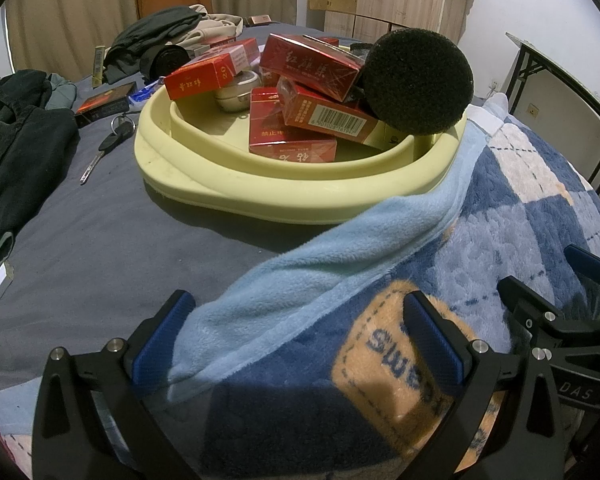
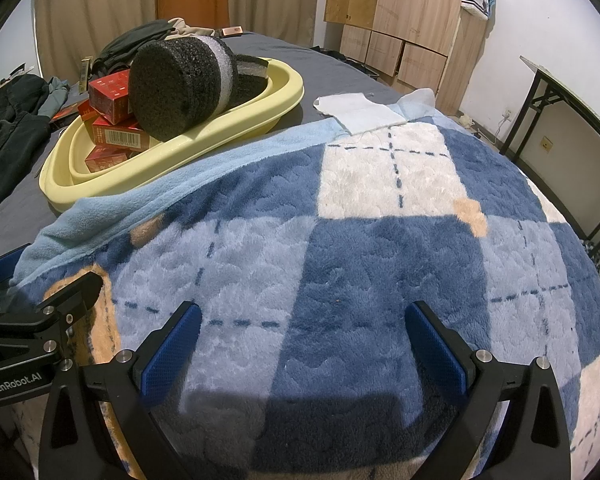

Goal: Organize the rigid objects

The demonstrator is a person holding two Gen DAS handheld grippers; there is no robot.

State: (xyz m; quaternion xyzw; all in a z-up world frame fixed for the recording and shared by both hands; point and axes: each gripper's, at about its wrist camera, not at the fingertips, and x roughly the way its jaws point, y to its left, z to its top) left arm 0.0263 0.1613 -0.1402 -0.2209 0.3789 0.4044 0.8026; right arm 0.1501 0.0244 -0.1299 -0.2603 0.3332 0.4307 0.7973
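- the yellow tray (image 1: pixel 204 190) sits on the bed's grey sheet (image 1: pixel 84 248), well ahead of the left gripper (image 1: pixel 300 336) and slightly left of its fingers; from the right gripper (image 2: pixel 304 340) it lies far ahead and off to the left.
- in the tray, red boxes (image 1: pixel 292 136) are piled loosely, some tilted on others, with a small silver tin (image 1: pixel 238 92) behind them.
- a black foam cylinder (image 1: pixel 418 80) leans on the boxes at the tray's right end, one round face toward the camera.
- the tray's near right rim touches the pale blue edge of a checked blanket (image 2: pixel 340 240), which runs under both pairs of fingers.
- left of the tray, a key (image 1: pixel 104 148) and another box (image 1: pixel 104 104) lie on the sheet, beside dark clothes (image 1: pixel 16 152).
- both grippers have their blue fingers spread wide and empty; they seem to hover just above the blanket, though contact is hard to judge.
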